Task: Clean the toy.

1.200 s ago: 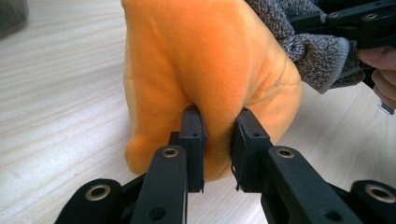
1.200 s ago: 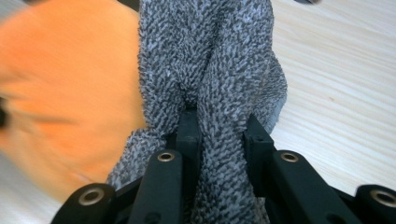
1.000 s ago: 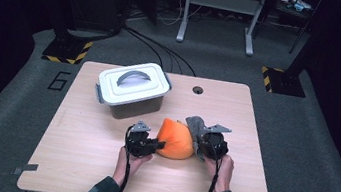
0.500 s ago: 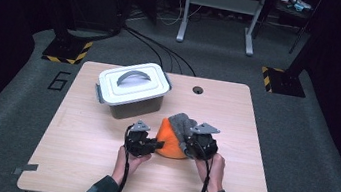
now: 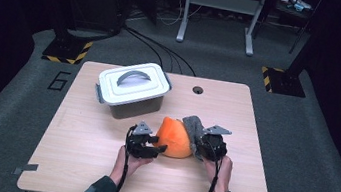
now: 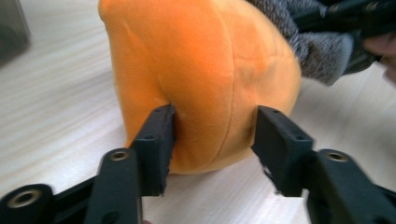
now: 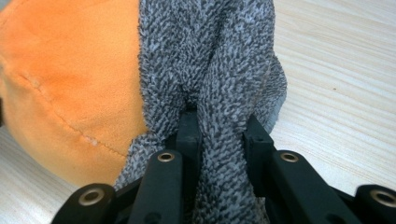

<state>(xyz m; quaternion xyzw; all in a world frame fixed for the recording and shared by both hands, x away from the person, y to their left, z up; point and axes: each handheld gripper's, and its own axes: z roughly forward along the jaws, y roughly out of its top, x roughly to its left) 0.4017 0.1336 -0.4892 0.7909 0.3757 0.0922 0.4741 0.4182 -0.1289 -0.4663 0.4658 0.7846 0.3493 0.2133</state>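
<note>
A fixed overhead camera looks forward and down across the table (image 5: 96, 176) from the person's side, well back. The left hand-held gripper (image 6: 212, 140) carries a camera set very close to the orange plush (image 6: 201, 70), at 12 o'clock in its view. The right hand-held gripper (image 7: 219, 135) rides just as near, facing the grey cloth (image 7: 210, 60). All three views share the plush, the cloth and the tabletop.

White lidded box (image 5: 131, 90) sits on wooden table (image 5: 77, 133) — closed.
</note>
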